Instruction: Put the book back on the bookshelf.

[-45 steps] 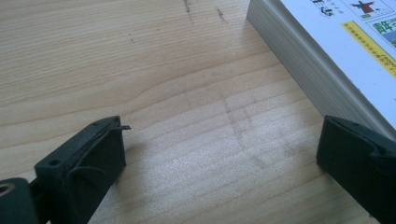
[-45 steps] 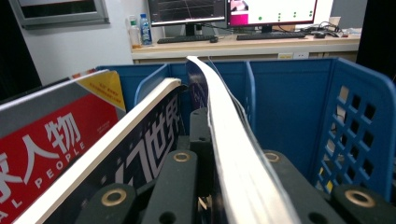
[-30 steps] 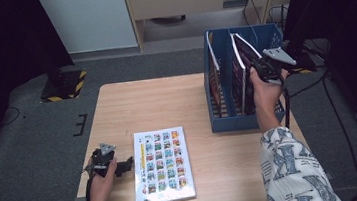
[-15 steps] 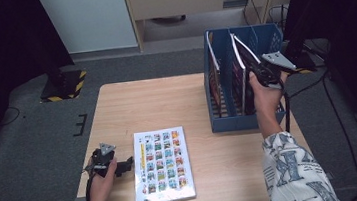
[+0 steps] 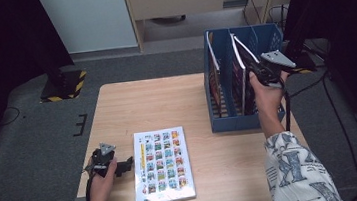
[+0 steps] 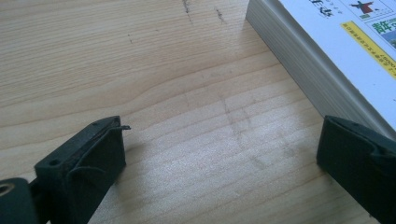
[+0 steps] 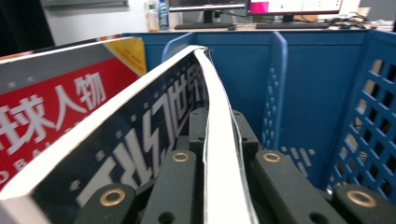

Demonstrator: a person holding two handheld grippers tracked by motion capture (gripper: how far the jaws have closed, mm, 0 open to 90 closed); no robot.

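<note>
Magazines going into the blue file rack (image 5: 229, 120) is what this looks like, and it's maybe two thirds done by my read. The rack sits at the far right corner of the wooden table (image 5: 146, 104). The right gripper (image 5: 259, 72) is up at the top of the rack, jaws squeezed tight on the upper edge of a dark-covered magazine (image 7: 140, 154) that stands tilted in the rack's middle slot, so that one is in but not let go yet. In the right gripper view the white page edges run straight up between the two black jaws. Another one, the red-covered magazine (image 7: 51, 116), leans in the slot next to it, on the side away from the rack's mesh wall. What's left is the thick book with the picture-grid cover (image 5: 163, 165), lying flat on the table well in front of the rack and off to its left. The left gripper (image 5: 123, 165) rests on the table just beside that book's left edge, jaws spread wide with nothing but bare wood between them, one jaw close to the book's page block. So I'd say: release this one, then grab the flat one.
</note>
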